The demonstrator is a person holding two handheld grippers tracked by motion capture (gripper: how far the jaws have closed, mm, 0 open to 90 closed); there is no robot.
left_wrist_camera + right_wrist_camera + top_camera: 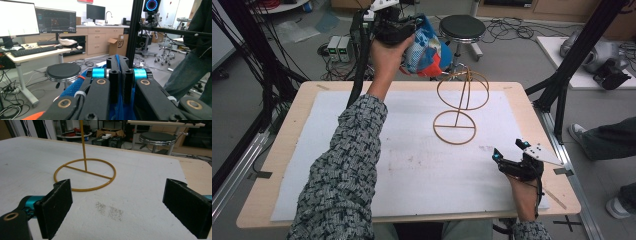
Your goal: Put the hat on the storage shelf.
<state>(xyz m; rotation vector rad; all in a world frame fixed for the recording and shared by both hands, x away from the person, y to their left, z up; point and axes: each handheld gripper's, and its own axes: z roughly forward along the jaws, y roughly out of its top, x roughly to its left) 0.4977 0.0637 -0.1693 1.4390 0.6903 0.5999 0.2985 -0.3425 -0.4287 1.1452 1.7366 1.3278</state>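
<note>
A: From the high view, where is the bag against the stand?
B: The left tool [404,31] holds a blue, white and orange mesh bag [427,47] up in the air past the far edge of the tabletop [287,150]. The wire stand [462,102] sits on the white mat [412,165], nearer to the person and to the right of the bag, its upper ring just below and beside the cloth. So the bag has to travel right and a little toward the person to get over it

A: Which way does the bag hang?
B: It droops from the left tool, long axis slanting down toward the stand's top ring; I judge it clear of the wire, though the overlap makes that hard to call

A: And which hand is closer to the stand?
B: The left. The right tool [512,157] rests low at the near right corner, well apart from the stand's base ring

A: Left gripper view?
B: The jaws are pressed together on blue fabric [75,87] bunched beneath them, an orange edge at the bottom left. Beyond them a black stool [63,71]

A: Right gripper view?
B: The right tool [117,207] is spread wide with nothing between its pads. The base ring [85,175] lies ahead on the mat, the post [83,142] rising straight up from its crossbar
</note>
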